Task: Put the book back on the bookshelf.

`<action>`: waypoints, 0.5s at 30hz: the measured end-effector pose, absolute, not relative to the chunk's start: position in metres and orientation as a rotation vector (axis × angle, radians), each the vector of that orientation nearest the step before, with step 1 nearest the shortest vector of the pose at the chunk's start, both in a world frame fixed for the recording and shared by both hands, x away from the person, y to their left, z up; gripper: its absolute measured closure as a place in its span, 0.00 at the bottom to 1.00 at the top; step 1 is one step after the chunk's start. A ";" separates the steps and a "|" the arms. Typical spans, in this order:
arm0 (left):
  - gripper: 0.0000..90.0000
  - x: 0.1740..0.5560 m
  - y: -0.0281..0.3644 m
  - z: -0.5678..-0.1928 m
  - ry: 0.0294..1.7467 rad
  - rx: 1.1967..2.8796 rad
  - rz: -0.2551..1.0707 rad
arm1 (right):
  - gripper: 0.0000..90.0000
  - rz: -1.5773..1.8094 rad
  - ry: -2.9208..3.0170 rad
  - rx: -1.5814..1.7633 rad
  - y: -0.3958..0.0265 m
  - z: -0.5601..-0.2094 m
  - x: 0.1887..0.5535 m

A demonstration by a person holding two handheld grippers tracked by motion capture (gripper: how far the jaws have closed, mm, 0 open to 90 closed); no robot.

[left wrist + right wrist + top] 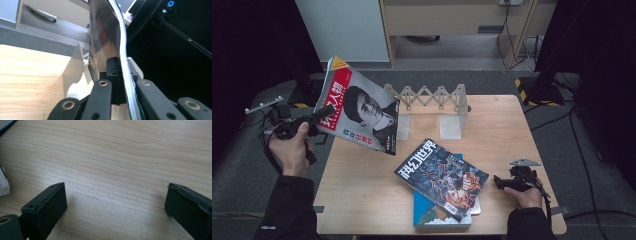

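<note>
A magazine with a red masthead and a portrait cover (362, 110) hangs tilted in the air over the table's left edge. My left gripper (319, 116) is shut on its left edge. In the left gripper view the magazine (105, 37) stands edge-on between the closed jaws, its white pages (123, 50) curving up, with the left gripper (122, 70) clamped on it. My right gripper (498, 181) rests low at the table's front right, beside a stack of magazines (442, 180). In the right gripper view the right gripper (116, 202) stands open over bare wood.
A pale expanding bookstand (432, 102) stands at the back middle of the wooden table (362, 185). The stack holds a dark comic-cover magazine on top of a blue book (424, 215). Cables and black stands lie on the grey floor at the right.
</note>
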State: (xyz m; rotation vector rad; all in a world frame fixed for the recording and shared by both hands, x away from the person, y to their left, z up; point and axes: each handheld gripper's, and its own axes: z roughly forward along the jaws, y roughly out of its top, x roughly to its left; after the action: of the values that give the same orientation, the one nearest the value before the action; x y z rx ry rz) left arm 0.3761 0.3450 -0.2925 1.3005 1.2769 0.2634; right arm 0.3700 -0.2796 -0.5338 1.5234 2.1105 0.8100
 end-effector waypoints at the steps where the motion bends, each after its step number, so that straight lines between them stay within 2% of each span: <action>1: 0.95 0.379 0.344 -0.293 1.282 1.305 0.269 | 0.05 0.811 2.108 1.525 -0.279 -0.534 0.370; 15: 0.96 0.416 0.318 -0.296 1.329 1.359 0.322 | 0.04 0.815 2.110 1.521 -0.279 -0.534 0.370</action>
State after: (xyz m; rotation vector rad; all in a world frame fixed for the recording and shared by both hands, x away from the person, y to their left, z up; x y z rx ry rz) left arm 0.4157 0.3181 -0.2955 1.3593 1.3293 0.3216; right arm 0.3701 -0.2793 -0.5342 1.5211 2.1104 0.8151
